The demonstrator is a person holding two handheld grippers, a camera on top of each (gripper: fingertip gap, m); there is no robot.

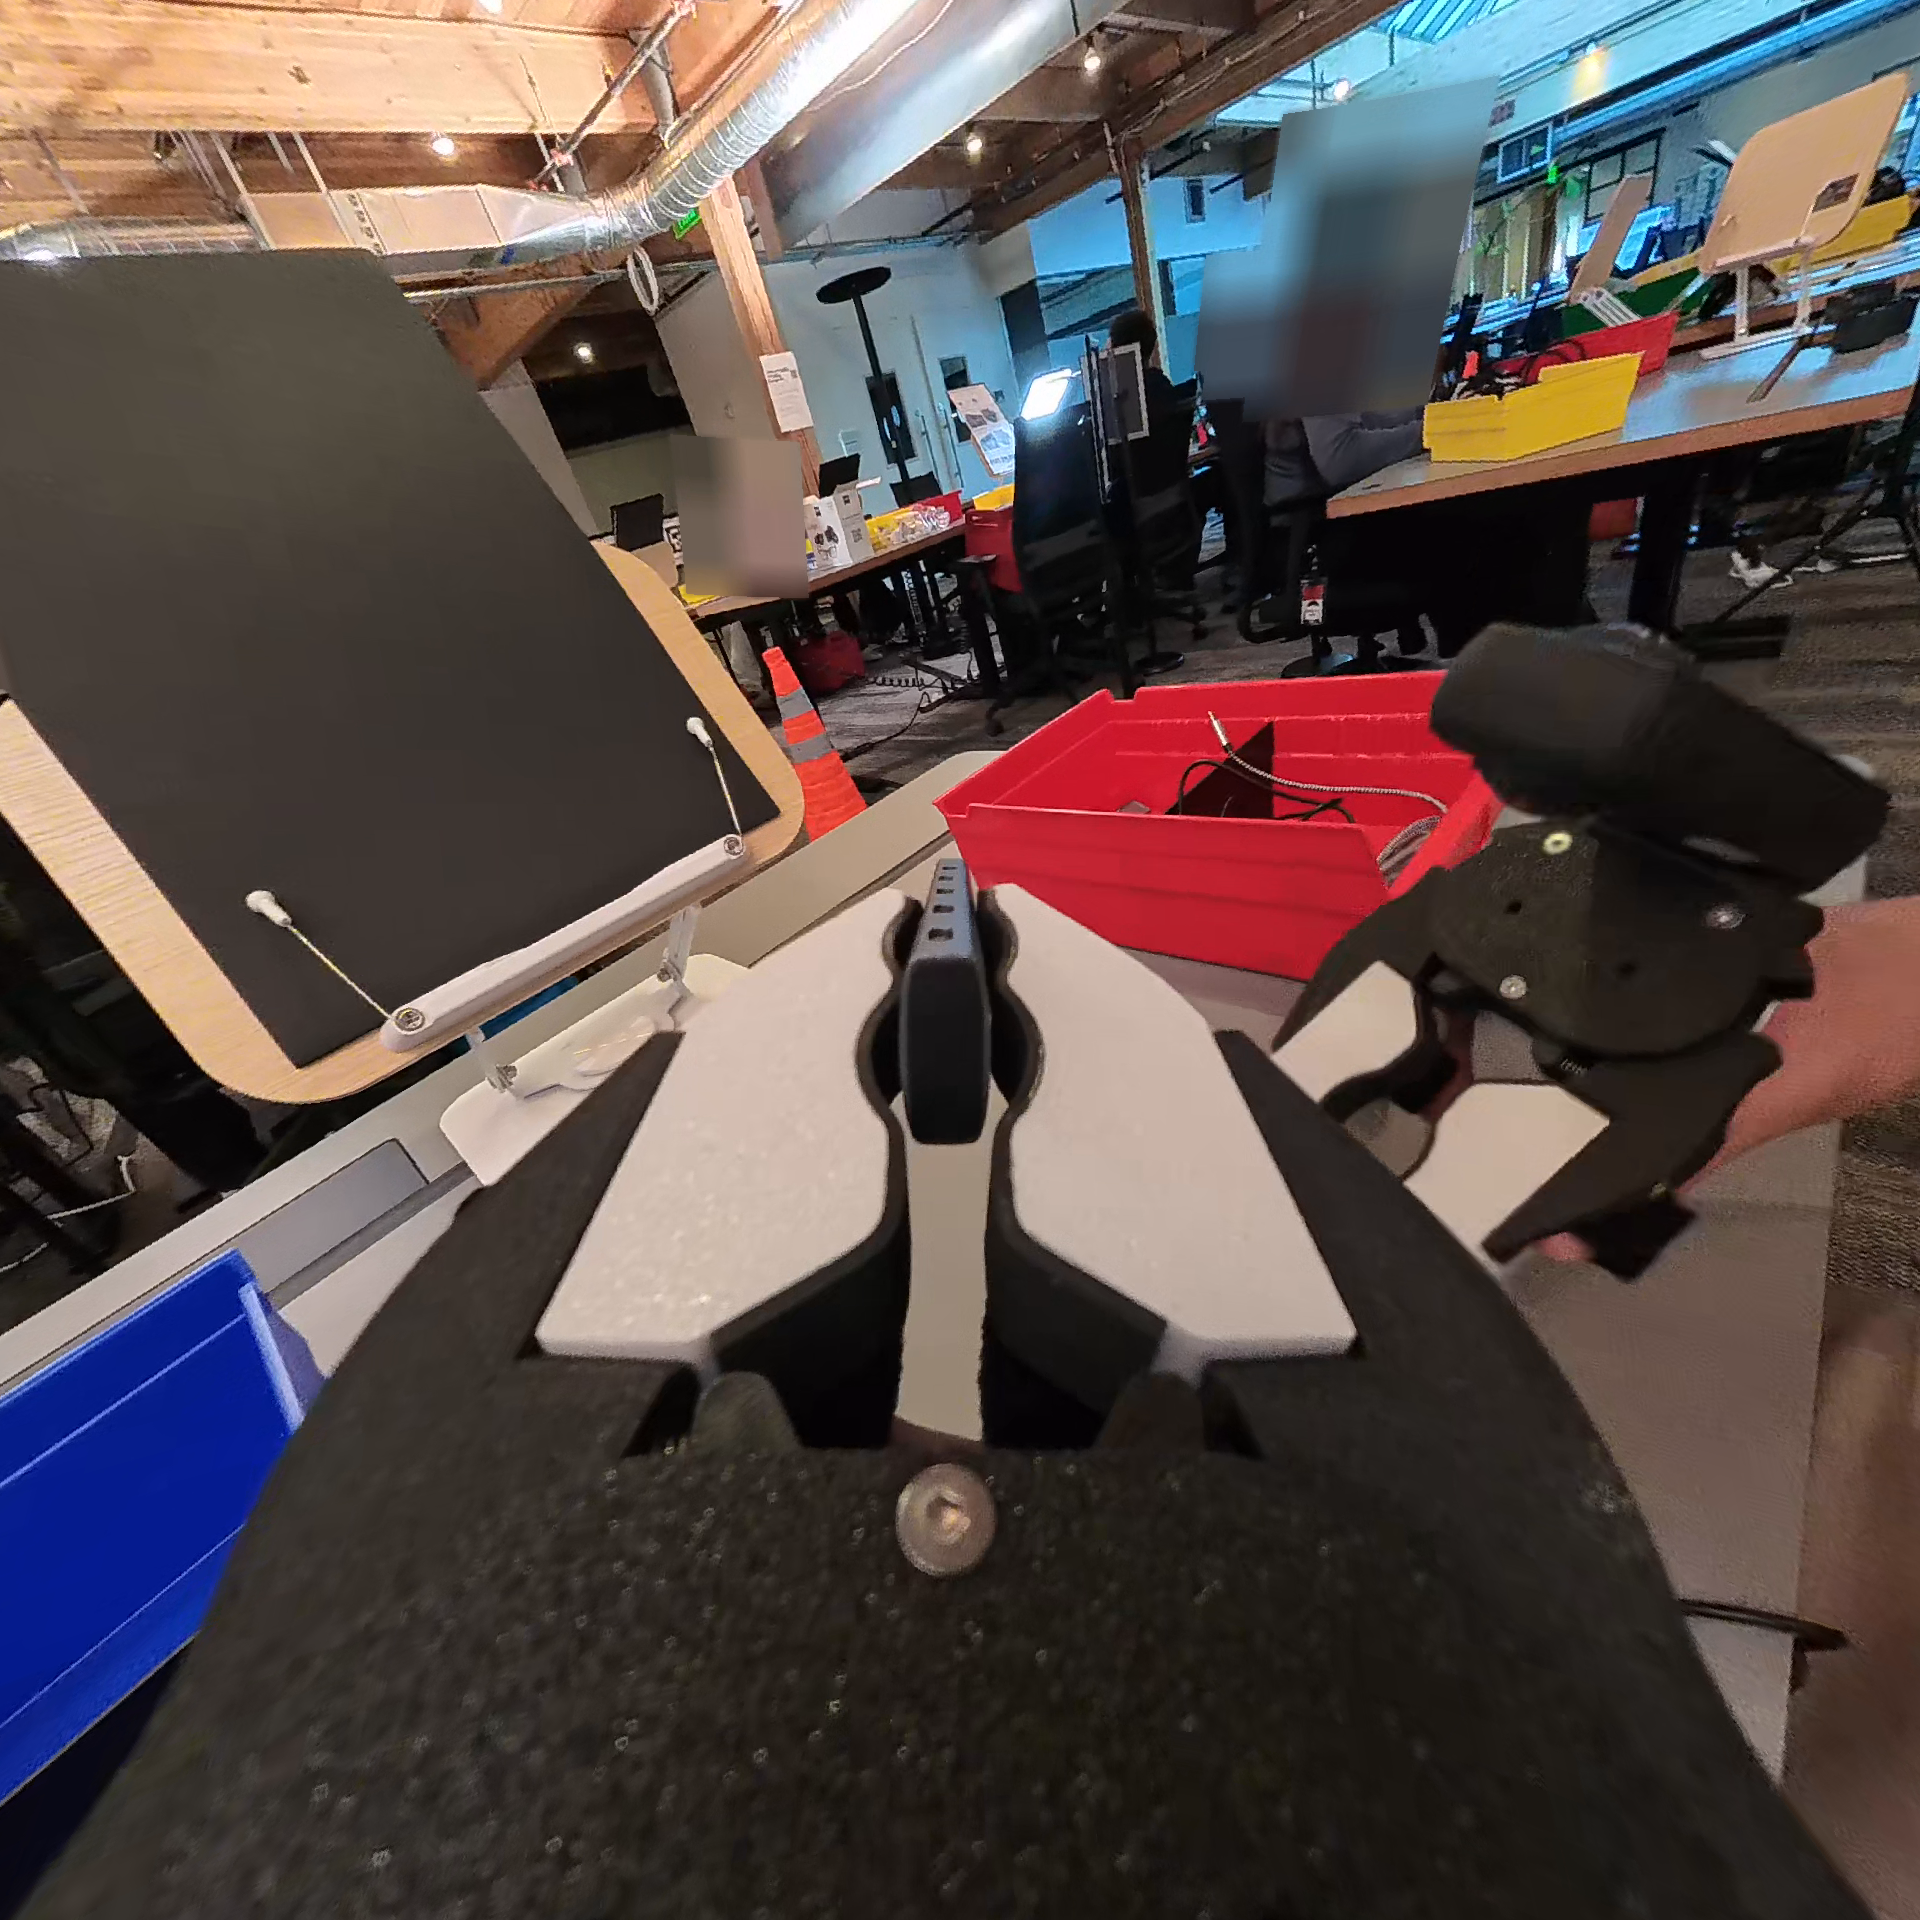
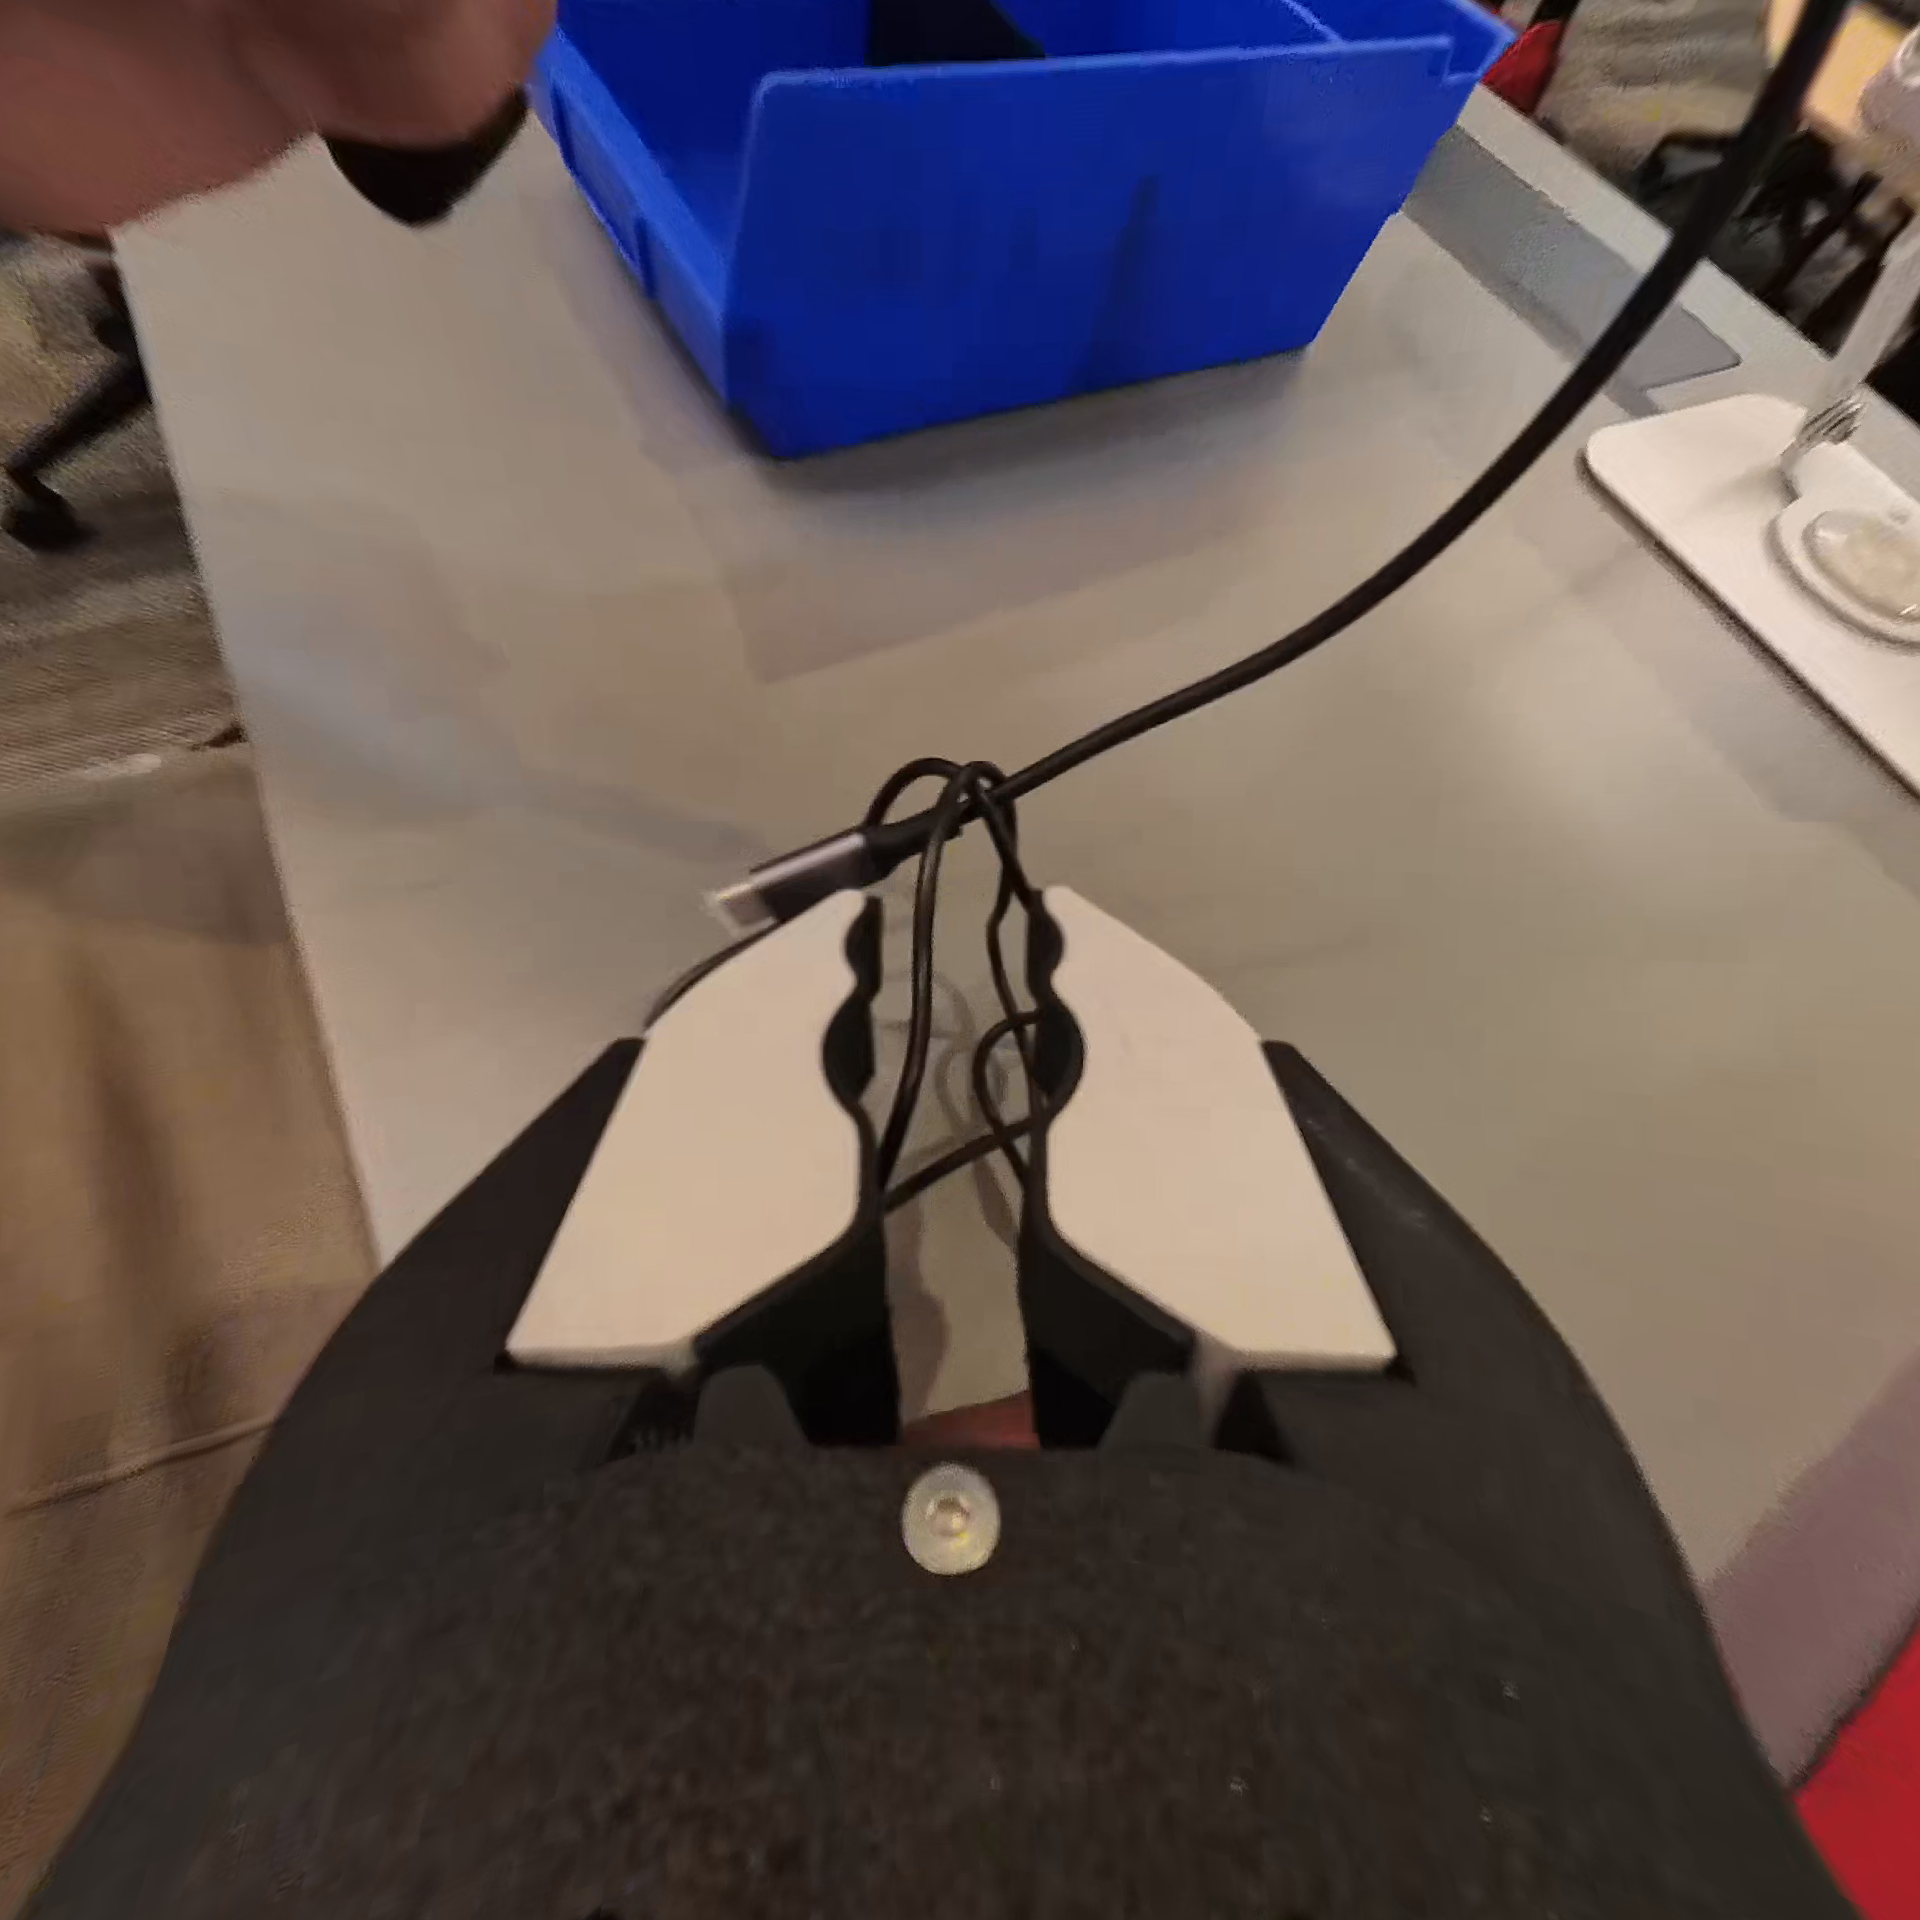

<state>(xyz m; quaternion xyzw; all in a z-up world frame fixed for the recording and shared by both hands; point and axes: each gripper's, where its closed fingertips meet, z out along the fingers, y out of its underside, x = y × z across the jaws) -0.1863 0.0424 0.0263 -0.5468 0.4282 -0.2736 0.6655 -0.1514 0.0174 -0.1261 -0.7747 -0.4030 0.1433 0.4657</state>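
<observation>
Left claw (image 1: 943, 997) pinches dark hub (image 1: 943, 1023); right claw (image 2: 961, 971) spread w/ black cable (image 2: 1226, 696) looped between, over table (image 2: 520, 582).

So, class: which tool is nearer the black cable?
Right. The right tool has the black cable looped between its fingers; the left tool grips a dark hub instead.

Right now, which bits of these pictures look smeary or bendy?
In the left wrist view the right gripper is smeared by motion and the ceiling beams bow from the wide lens, while the dark device in the left gripper stays sharp. In the right wrist view the blue bin and the hand look soft.
</observation>
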